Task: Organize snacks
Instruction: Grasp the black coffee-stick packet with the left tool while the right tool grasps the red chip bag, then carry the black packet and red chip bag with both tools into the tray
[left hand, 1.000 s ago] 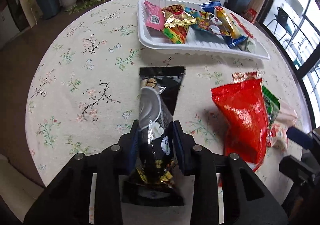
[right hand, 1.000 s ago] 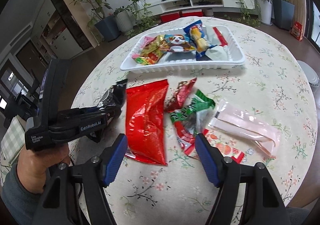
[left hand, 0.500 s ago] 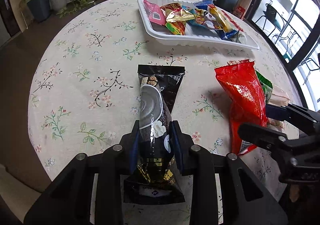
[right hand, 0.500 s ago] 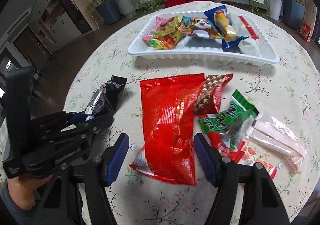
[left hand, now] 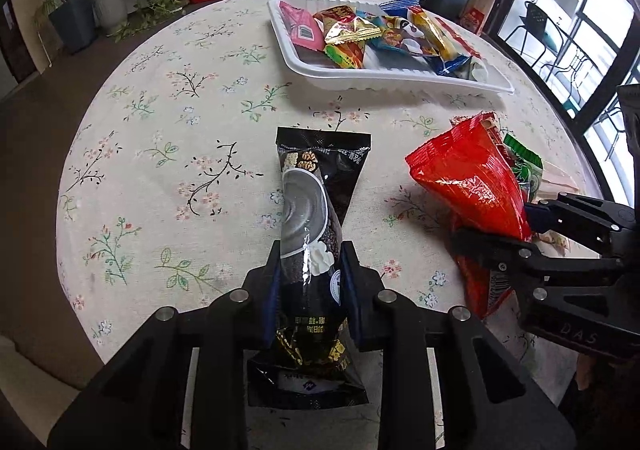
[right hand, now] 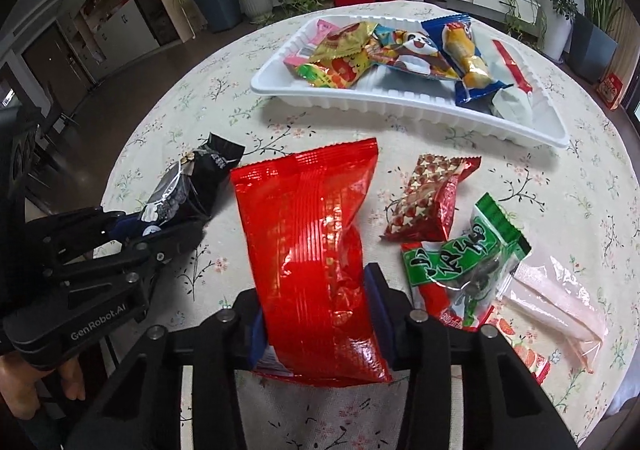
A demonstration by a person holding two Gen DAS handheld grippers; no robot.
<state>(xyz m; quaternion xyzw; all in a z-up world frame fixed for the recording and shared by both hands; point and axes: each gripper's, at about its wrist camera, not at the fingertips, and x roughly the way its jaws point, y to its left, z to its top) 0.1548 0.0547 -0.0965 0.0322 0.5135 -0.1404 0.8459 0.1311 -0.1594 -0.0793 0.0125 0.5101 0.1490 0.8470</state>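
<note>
On the flowered worktop [left hand: 168, 154], nearer than the white tray [right hand: 400, 106] of wrapped snacks: left hand-held gripper [left hand: 310, 282] closing, pads clamped on the black snack packet [left hand: 312, 218], which points toward the tray. Just right of that packet: right hand-held gripper [right hand: 316, 314] closing, squeezing the lower end of the red snack bag [right hand: 308, 234]. Right of the red bag, loose: a red star-print packet [right hand: 428, 202], a green packet [right hand: 472, 254], a clear pink wrapper [right hand: 556, 302].

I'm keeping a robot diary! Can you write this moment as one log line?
left hand-held gripper: closing on black packet | right hand-held gripper: closing on red bag | tray: partly filled
</note>
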